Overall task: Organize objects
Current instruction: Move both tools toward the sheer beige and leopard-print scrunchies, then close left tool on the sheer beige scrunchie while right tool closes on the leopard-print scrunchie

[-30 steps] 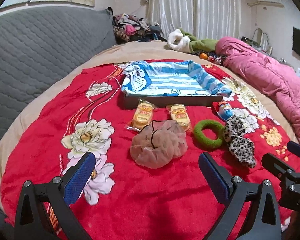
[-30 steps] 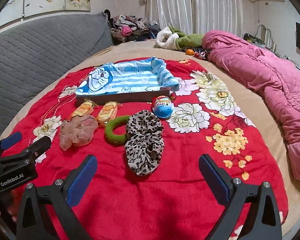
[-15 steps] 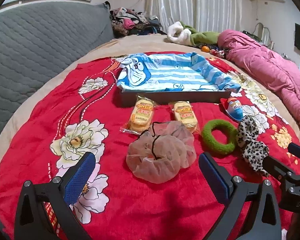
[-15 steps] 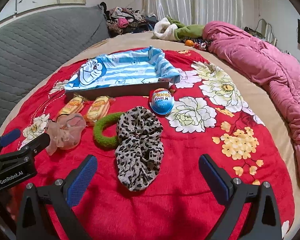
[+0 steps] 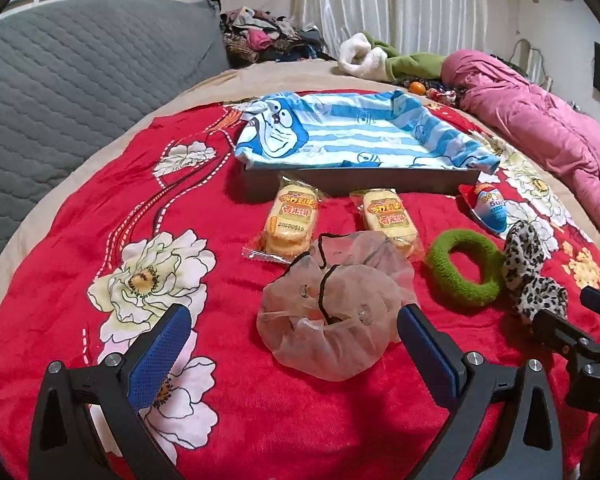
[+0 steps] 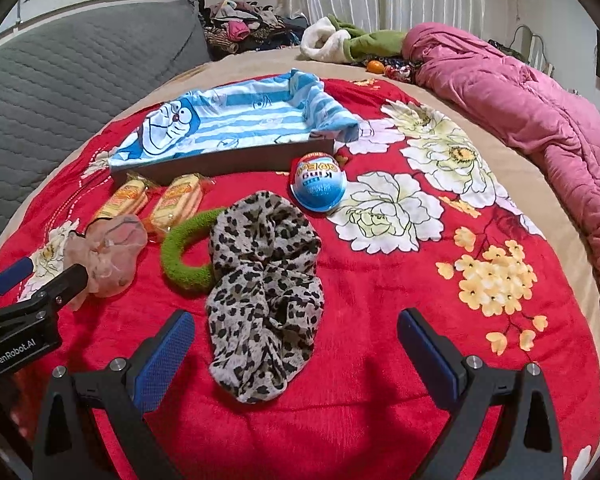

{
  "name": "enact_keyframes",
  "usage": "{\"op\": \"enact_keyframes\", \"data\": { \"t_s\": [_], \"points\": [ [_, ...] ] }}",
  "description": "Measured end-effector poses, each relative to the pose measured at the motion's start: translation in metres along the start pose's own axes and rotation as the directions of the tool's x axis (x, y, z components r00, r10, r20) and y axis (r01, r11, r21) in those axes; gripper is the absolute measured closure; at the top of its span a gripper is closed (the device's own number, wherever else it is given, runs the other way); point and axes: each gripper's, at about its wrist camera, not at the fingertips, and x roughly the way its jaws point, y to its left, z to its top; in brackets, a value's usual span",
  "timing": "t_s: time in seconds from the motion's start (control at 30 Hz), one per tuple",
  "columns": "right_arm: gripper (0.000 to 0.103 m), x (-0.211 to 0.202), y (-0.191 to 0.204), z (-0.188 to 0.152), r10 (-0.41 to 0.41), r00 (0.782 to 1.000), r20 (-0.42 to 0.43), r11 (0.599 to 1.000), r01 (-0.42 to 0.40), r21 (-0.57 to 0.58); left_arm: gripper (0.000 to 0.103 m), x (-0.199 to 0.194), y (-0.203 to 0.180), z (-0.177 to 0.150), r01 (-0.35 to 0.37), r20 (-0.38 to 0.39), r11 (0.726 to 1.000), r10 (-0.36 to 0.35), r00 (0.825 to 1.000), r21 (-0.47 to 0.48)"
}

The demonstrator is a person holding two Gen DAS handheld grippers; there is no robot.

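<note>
Both released: left hand-held gripper (image 5: 290, 344) straddles the sheer pink scrunchie (image 5: 332, 308); right hand-held gripper (image 6: 294, 342) straddles the leopard scrunchie (image 6: 264, 288) beside it.

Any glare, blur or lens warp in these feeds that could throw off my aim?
Left wrist: sharp, even light, no glare; the bed bows from fisheye warp; black vignette corners. Right wrist: equally sharp; the tool casts a soft shadow on the red blanket.

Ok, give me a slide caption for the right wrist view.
Open right gripper hovers over a leopard-print scrunchie on the red floral blanket.
</note>
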Motion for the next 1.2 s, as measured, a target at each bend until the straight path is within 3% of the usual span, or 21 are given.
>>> {"op": "enact_keyframes", "data": {
  "t_s": [0.33, 0.57, 0.7, 0.77, 0.8, 0.83, 0.97, 1.2],
  "points": [
    [0.001, 0.015, -0.002, 0.003, -0.005, 1.000, -0.027, 1.000, 0.005, 0.003, 0.000, 0.015, 0.001, -0.001, 0.023, -0.024, 1.000, -0.023, 0.999, -0.013],
    [0.009, 0.025, -0.004, 0.004, 0.012, 0.998, -0.053, 1.000, -0.011, 0.022, 0.002, 0.014, -0.001, 0.002, 0.026, 0.010, 1.000, -0.026, 1.000, -0.006],
    [0.019, 0.028, -0.005, 0.002, 0.029, 0.998, -0.064, 0.999, -0.027, 0.032, 0.012, 0.015, -0.003, 0.002, 0.046, 0.004, 0.999, -0.046, 0.999, 0.001],
    [0.025, 0.029, -0.005, 0.001, 0.038, 0.997, -0.069, 0.999, -0.036, 0.036, 0.022, 0.018, -0.004, 0.002, 0.063, -0.013, 0.998, -0.063, 0.998, 0.000],
    [0.029, 0.030, -0.005, 0.001, 0.046, 0.996, -0.072, 0.998, -0.043, 0.039, 0.034, 0.019, -0.004, 0.001, 0.078, -0.023, 0.997, -0.078, 0.997, -0.003],
    [0.031, 0.031, -0.005, 0.001, 0.053, 0.996, -0.075, 0.998, -0.050, 0.042, 0.040, 0.020, -0.004, 0.000, 0.092, -0.032, 0.996, -0.092, 0.995, -0.003],
    [0.041, 0.032, -0.001, 0.000, 0.061, 0.995, -0.080, 0.998, -0.059, 0.027, 0.046, 0.021, -0.009, -0.003, 0.104, -0.045, 0.994, -0.103, 0.994, 0.033],
    [0.057, 0.030, 0.003, 0.000, 0.068, 0.995, -0.077, 0.998, -0.067, 0.012, 0.070, 0.022, -0.013, -0.004, 0.137, -0.061, 0.989, -0.133, 0.989, 0.054]
  ]
}}
